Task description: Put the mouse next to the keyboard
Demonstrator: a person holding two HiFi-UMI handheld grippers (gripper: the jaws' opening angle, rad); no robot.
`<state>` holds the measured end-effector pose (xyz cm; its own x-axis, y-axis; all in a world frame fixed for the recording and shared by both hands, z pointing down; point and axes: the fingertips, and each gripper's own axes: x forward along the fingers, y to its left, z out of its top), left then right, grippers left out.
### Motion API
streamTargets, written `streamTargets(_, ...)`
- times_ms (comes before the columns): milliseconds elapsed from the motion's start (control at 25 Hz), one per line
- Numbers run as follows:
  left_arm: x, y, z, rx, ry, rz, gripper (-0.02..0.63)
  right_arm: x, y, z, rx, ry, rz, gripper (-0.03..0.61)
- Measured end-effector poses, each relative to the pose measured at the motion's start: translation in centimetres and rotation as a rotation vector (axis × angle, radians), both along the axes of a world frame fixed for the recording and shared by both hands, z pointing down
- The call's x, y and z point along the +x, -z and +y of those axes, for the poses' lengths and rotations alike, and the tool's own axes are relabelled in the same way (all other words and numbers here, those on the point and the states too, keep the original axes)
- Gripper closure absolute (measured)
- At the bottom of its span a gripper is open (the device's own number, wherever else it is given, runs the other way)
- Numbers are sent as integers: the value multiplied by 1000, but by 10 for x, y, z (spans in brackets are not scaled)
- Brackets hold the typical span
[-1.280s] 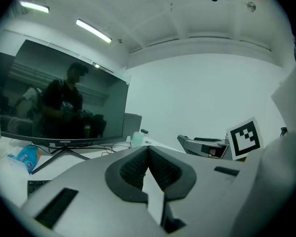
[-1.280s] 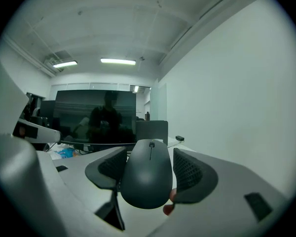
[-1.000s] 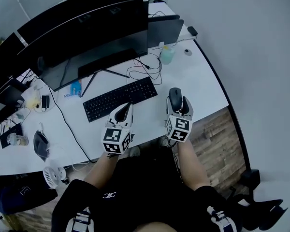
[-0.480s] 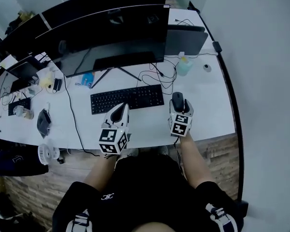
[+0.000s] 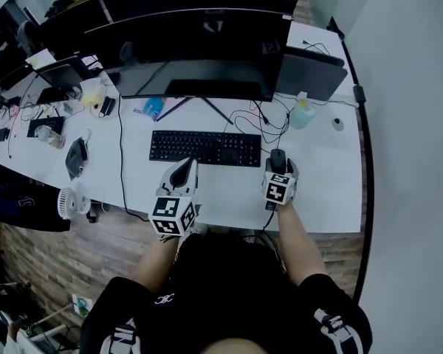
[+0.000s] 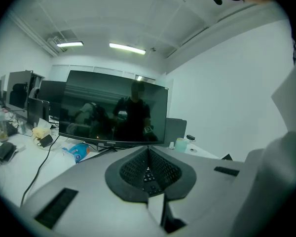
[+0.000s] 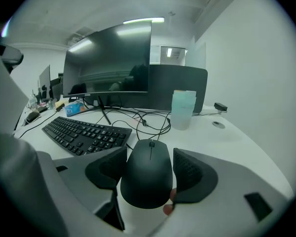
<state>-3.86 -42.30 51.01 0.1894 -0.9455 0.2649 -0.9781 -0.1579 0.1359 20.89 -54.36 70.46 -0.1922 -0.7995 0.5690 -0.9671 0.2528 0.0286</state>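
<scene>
A black mouse (image 5: 277,157) sits on the white desk (image 5: 325,190), just right of the black keyboard (image 5: 205,147). My right gripper (image 5: 279,165) is shut on it, one jaw on each side. In the right gripper view the mouse (image 7: 148,174) fills the gap between the dark pads (image 7: 106,169), and the keyboard (image 7: 84,132) lies close to its left. My left gripper (image 5: 186,167) hovers near the keyboard's front edge, shut and holding nothing. In the left gripper view that gripper (image 6: 149,152) has its pads closed together.
A wide dark monitor (image 5: 199,65) stands behind the keyboard, with loose black cables (image 5: 262,120) beside its stand. A pale bottle (image 5: 303,114) and a dark screen (image 5: 310,76) stand at the back right. Clutter and a small fan (image 5: 70,200) occupy the desk's left end.
The head view has swung, so the desk now appears more square-on. Both grippers keep much the same place beside the keyboard, and the right one stays on the mouse.
</scene>
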Motion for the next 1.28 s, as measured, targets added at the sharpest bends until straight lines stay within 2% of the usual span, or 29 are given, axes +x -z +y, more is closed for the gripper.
streamTargets(240, 5, -2, 7, 0, 53, 3, 597, 6, -26, 0, -78, 17, 35, 265)
streamTargets(440, 9, -3, 17, 8, 86, 10, 597, -2, -30, 2, -92, 102, 117, 264)
streamTargets(680, 17, 2, 26, 30, 111, 12, 597, -4, -30, 7, -122, 139, 83, 267)
streamTargets(840, 21, 7, 29, 47, 123, 11, 597, -3, -7, 5, -43, 154, 6, 270)
streamTargets(960, 26, 11, 31, 58, 129, 8, 597, 2, 25, 3, 50, 148, -41, 298)
streamTargets(1000, 28, 12, 31, 62, 129, 6, 597, 5, 40, 3, 102, 137, -48, 336)
streamTargets(1040, 30, 14, 30, 67, 129, 5, 597, 8, 57, 3, 161, 126, -54, 450)
streamTargets(1080, 31, 15, 30, 71, 129, 3, 597, 11, 74, 3, 215, 120, -69, 532)
streamTargets(1120, 32, 17, 30, 75, 129, 2, 597, 12, 91, 4, 257, 123, -98, 561)
streamTargets(1280, 38, 21, 25, 89, 122, -3, 597, 15, 151, 12, 359, 149, -227, 563)
